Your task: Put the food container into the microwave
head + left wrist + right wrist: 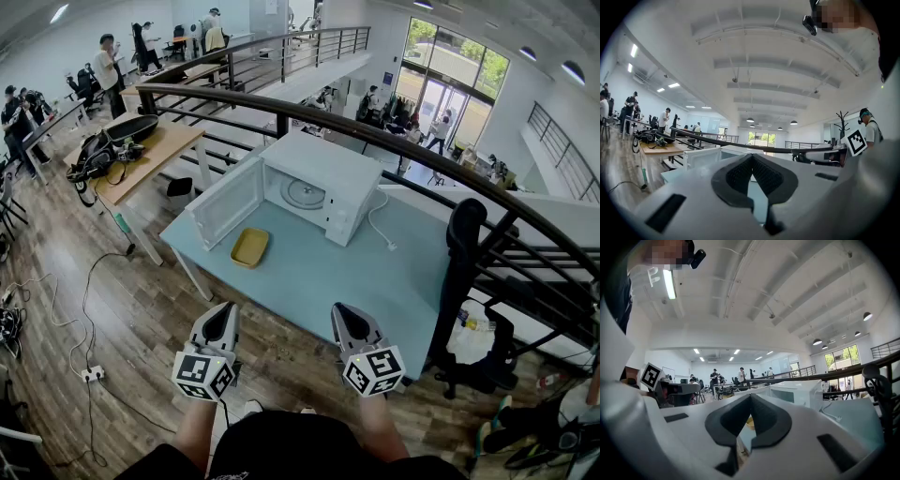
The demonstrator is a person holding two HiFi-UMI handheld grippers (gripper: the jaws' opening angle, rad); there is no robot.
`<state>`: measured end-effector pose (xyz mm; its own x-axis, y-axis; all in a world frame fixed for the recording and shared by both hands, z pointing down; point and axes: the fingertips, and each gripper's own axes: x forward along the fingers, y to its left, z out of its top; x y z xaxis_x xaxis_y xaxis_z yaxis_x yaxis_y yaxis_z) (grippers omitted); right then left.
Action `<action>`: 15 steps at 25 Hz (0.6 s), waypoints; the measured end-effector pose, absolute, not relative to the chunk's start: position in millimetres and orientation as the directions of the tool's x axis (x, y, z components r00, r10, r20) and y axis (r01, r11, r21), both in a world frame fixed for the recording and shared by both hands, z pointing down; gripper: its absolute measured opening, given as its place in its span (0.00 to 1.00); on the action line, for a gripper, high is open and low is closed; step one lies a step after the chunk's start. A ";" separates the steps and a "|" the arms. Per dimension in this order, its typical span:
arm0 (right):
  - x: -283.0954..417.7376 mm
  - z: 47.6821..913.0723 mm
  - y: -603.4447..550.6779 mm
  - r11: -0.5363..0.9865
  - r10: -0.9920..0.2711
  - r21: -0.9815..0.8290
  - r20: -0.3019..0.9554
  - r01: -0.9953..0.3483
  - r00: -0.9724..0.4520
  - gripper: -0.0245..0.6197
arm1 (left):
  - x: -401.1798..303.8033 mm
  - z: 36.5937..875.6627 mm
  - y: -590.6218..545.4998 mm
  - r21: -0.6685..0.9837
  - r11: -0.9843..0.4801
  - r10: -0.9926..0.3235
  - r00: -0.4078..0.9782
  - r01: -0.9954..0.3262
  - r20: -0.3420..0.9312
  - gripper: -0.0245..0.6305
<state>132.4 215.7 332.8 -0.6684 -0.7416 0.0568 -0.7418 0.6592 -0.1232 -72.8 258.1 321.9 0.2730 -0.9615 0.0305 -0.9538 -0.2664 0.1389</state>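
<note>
We have it all left to do: left gripper [223, 317] and right gripper [348, 319] pinched together empty at lower centre, food container [249, 247] lying outside the open microwave [323, 178].

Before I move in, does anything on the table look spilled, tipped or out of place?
Nothing stands out. The yellow food container sits flat on the table by the microwave, whose door hangs open; the turntable lies level inside.

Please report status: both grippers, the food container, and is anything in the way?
Left gripper shut, empty; right gripper shut, empty. Food container on table, beside open microwave door. Nothing in the way.
</note>
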 end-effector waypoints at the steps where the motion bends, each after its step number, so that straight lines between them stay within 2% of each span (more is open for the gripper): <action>1: 134.7 333.1 215.2 0.659 -0.742 -0.124 0.057 -0.742 -0.668 0.05 | -70.9 321.9 257.7 0.137 -0.266 -0.962 0.273 -0.954 0.030 0.05; 15: 144.9 331.3 221.2 0.689 -0.713 -0.167 0.025 -0.706 -0.701 0.05 | -62.3 319.1 261.4 0.139 -0.250 -0.967 0.254 -0.958 0.016 0.05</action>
